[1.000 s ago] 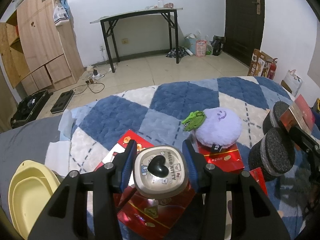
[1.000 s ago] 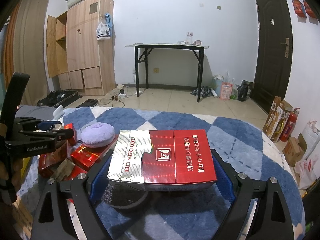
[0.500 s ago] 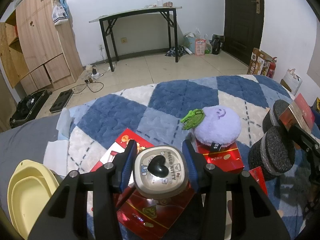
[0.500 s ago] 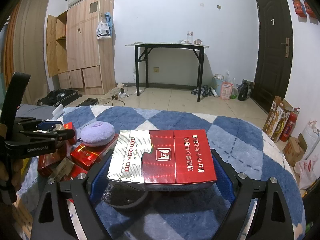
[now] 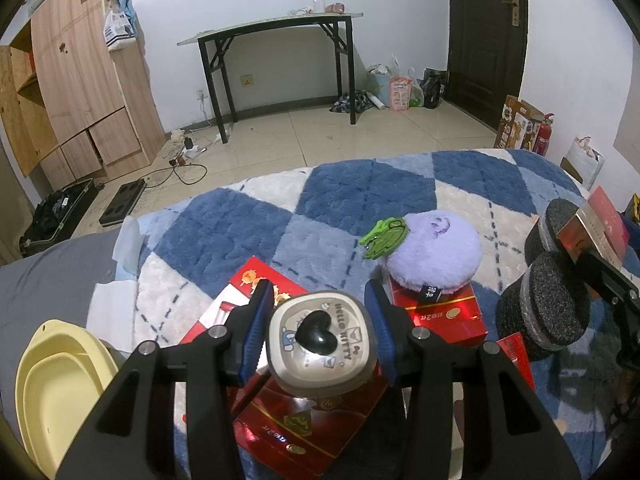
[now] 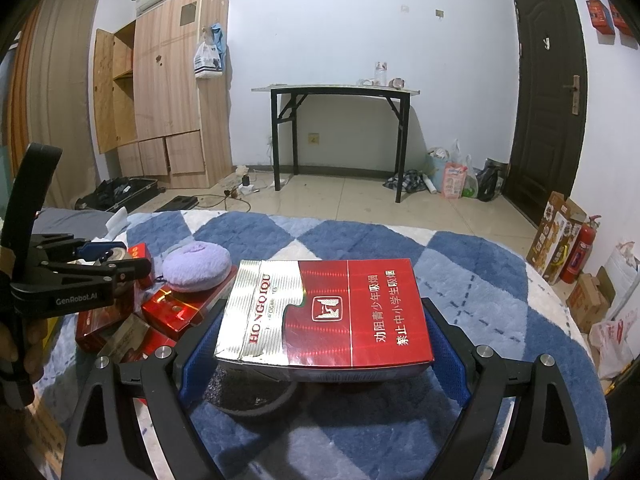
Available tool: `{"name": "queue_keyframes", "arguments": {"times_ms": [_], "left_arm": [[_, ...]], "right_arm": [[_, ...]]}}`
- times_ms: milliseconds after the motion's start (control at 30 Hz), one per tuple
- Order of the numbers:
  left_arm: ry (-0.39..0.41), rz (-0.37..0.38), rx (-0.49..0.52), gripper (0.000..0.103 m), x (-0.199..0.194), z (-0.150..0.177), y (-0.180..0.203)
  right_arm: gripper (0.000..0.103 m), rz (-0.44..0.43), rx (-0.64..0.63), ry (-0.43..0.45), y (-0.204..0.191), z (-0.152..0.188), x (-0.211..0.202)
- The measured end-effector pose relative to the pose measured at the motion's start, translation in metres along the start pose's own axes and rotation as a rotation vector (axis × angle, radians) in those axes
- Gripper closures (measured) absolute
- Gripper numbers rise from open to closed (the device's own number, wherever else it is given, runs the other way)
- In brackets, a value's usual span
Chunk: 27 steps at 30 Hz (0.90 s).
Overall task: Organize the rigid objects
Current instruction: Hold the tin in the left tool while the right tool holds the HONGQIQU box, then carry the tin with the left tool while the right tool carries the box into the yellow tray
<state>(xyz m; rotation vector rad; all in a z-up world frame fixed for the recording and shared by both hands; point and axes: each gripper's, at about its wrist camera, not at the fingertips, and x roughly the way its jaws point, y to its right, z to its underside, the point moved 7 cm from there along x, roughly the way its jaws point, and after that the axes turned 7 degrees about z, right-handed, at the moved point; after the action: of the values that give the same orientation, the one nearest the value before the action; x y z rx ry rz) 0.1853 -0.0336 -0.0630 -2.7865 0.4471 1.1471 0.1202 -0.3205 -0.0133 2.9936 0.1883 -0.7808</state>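
Observation:
My left gripper (image 5: 320,330) is shut on a beige Hello Kitty container (image 5: 322,350) with a black heart knob, held above red boxes (image 5: 304,428) on the blue checked blanket (image 5: 360,192). My right gripper (image 6: 320,338) is shut on a red and silver cigarette carton (image 6: 324,316), held flat above a dark foam dumbbell (image 6: 248,394). That dumbbell (image 5: 546,308) and the carton's end (image 5: 592,228) show at the right of the left wrist view. A purple plush puff (image 5: 434,250) with a green clip (image 5: 384,236) rests on another red box (image 5: 444,314).
Stacked yellow basins (image 5: 48,388) sit at the bed's left edge. White tissues (image 5: 110,312) lie beside them. The left gripper (image 6: 80,276) shows at the left of the right wrist view. A black table (image 6: 340,136), wardrobe (image 6: 160,88) and door (image 6: 548,104) stand beyond.
Both grippers keep their hold. The left gripper has drifted slightly back and up; the scene below has shifted a little.

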Motion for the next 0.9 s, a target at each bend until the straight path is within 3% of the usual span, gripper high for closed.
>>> {"name": "queue_keyframes", "arguments": {"times_ms": [367, 500, 633, 733, 800, 900], "left_arm": [[0.001, -0.005, 0.004, 0.054, 0.0, 0.002, 0.001], [0.039, 0.023, -0.007, 0.054, -0.025, -0.005, -0.007], [0.097, -0.016, -0.029, 0.054, -0.084, -0.014, -0.059], [0.109, -0.132, 0.001, 0.054, -0.14, -0.005, -0.118], [0.087, -0.218, 0.005, 0.054, -0.167, 0.011, -0.155], [0.047, -0.314, -0.077, 0.054, -0.198, 0.048, -0.217]], "right_arm": [[0.014, 0.002, -0.003, 0.002, 0.0, 0.0, -0.001], [0.014, 0.009, -0.01, 0.013, 0.0, -0.001, -0.006], [0.014, -0.003, -0.036, 0.062, -0.011, -0.011, -0.031], [0.013, -0.053, -0.094, 0.126, -0.035, -0.025, -0.064], [0.013, -0.12, -0.139, 0.15, -0.063, -0.03, -0.08], [0.013, -0.251, -0.254, 0.138, -0.126, -0.033, -0.086]]}}
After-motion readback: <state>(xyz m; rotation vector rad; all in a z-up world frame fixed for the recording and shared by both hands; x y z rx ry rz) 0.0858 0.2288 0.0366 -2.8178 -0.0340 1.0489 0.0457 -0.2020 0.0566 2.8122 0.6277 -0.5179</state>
